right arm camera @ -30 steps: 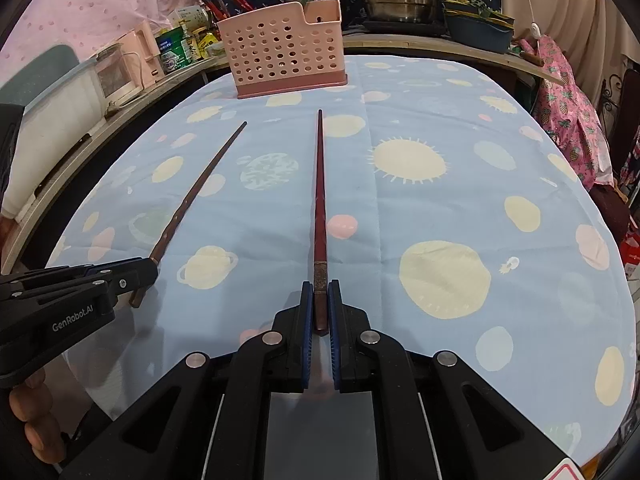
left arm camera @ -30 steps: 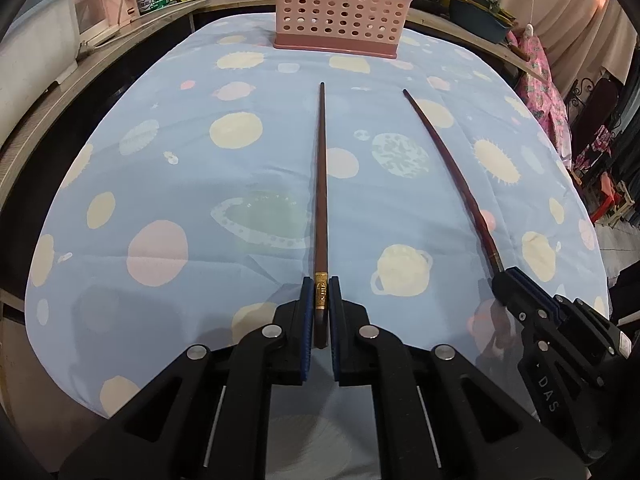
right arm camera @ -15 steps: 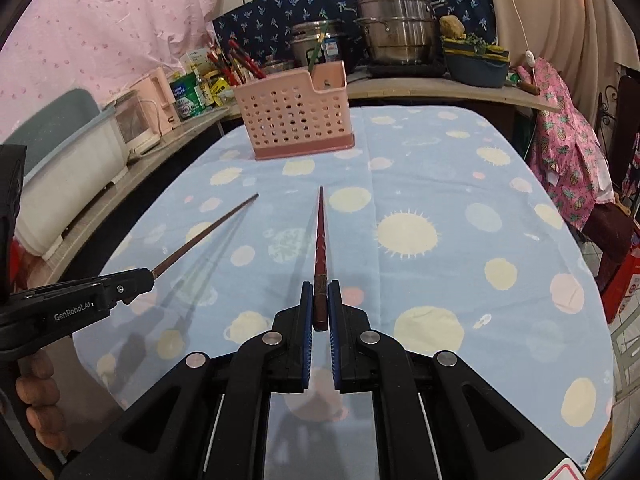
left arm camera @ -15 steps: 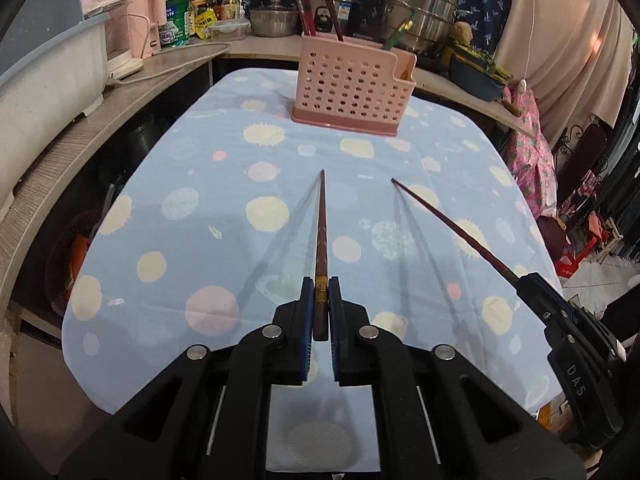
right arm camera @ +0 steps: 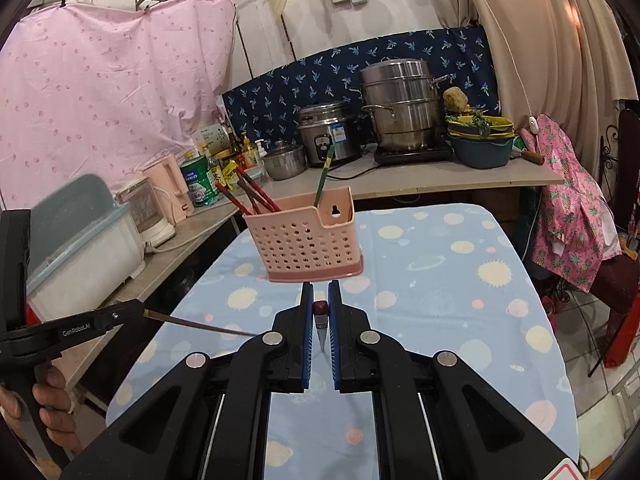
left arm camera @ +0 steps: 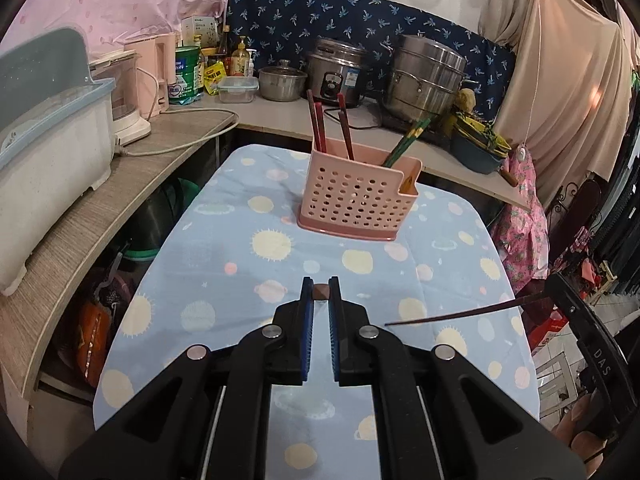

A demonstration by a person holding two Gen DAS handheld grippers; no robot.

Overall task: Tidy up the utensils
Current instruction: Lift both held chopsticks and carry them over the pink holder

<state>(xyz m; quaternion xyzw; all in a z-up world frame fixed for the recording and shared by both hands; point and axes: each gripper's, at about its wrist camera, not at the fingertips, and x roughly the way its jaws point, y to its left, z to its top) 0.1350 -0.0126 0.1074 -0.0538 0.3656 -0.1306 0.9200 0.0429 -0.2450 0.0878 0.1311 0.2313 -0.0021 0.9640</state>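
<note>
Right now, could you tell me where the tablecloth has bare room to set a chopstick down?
The tablecloth is bare beside and in front of the pink basket. The back counter is crowded with pots.

Pink perforated basket [left arm camera: 356, 204], blue planet-print tablecloth [left arm camera: 224, 280]

The right gripper [left arm camera: 592, 356], seen at the edge of the left wrist view, carries the letters "DAS" on its black arm. The left gripper [right arm camera: 76, 330], seen in the right wrist view, carries "GenRobot.AI". Labels on the counter's cans and bottles are too small to read.
</note>
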